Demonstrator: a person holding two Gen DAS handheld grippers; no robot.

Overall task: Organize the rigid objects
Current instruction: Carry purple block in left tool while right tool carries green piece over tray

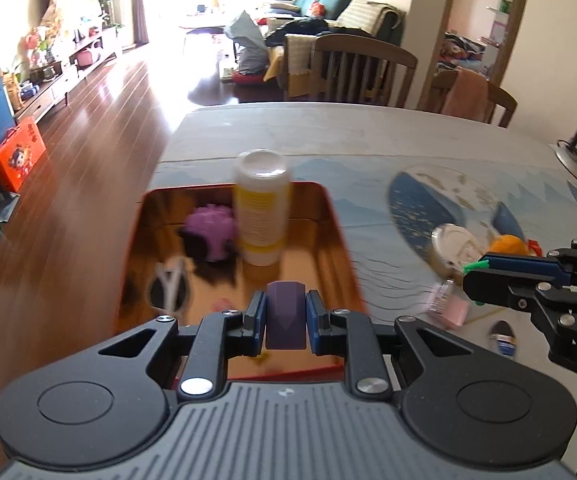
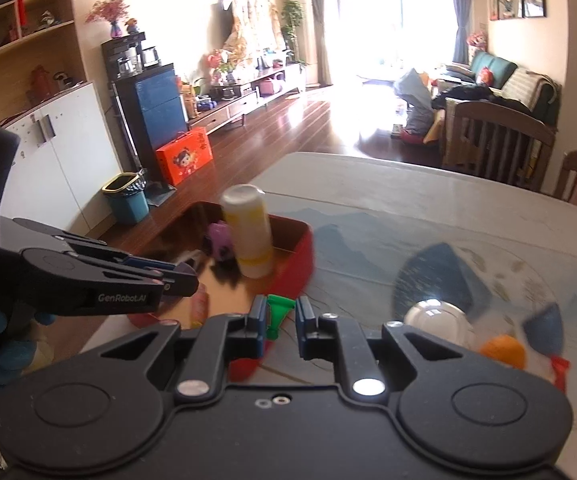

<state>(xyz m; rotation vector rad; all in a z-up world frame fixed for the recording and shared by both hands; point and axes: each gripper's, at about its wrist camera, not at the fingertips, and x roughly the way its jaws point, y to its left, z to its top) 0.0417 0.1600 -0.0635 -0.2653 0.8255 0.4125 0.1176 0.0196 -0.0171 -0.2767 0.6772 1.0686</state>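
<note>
left wrist view: the left gripper (image 1: 285,322) clamps a small purple block (image 1: 284,316) by its flat sides, above the near end of the red tin tray (image 1: 340,236). it looks light, stiff and smooth, so that broad side grip seems sound. the right gripper (image 2: 281,316) has a small green piece (image 2: 277,312) against one finger, jaws only part closed.

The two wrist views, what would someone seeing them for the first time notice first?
Probably the red tin box with its shiny gold inside at the table's left edge, where a tall white and yellow bottle stands upright beside a purple toy. Next, the left gripper over the box, clamping a purple block, and the right gripper with a small green piece between its fingers.
</note>
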